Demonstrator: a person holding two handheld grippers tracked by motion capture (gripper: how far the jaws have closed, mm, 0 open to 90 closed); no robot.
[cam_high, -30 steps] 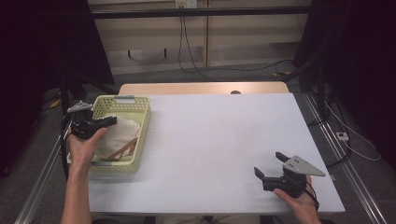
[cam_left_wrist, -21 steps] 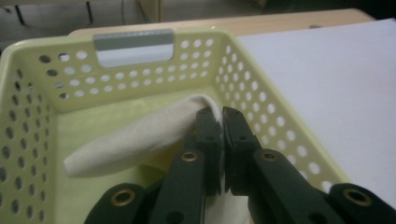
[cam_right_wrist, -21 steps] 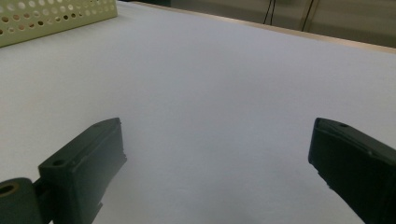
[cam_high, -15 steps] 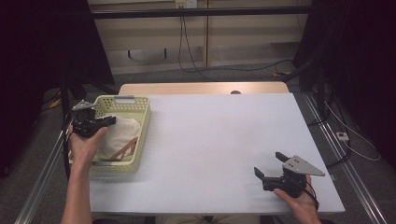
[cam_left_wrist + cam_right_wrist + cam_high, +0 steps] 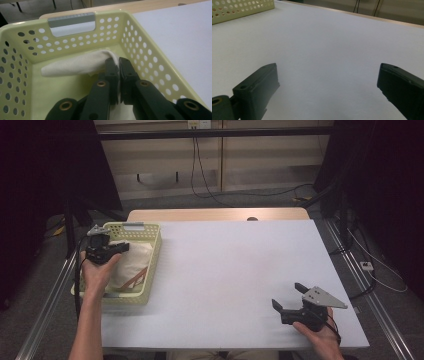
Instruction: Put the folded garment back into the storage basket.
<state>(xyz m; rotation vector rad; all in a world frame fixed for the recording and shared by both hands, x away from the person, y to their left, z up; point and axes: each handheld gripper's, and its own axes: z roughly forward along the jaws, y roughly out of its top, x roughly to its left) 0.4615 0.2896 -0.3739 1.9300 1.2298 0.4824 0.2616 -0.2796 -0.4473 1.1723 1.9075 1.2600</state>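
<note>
Pale yellow plastic forms the perforated basket (image 5: 150,270), which sits at the left edge of the white surface (image 5: 225,270), nearer the far-left corner. A grey handle strip (image 5: 71,19) is set into its far wall. Inside the basket lies a cream cloth (image 5: 75,65), with a brown-edged part visible toward the near wall in the high view.

Left gripper (image 5: 119,65): held over the basket, pointing toward its far wall. Its fingers (image 5: 111,72) are clenched on a fold of the cloth; a thin ridge of fabric shows pinched between them, and the gripped fold is raised off the basket floor while the rest of the cloth trails to the left in the left gripper view.

Right gripper (image 5: 290,296): held in the hand (image 5: 320,337) near the near-right corner of the surface, well apart from the basket. Its fingers (image 5: 259,86) are released and spread wide, with bare surface between them. A grey three-cornered plate (image 5: 324,297) sits on top of it.
</note>
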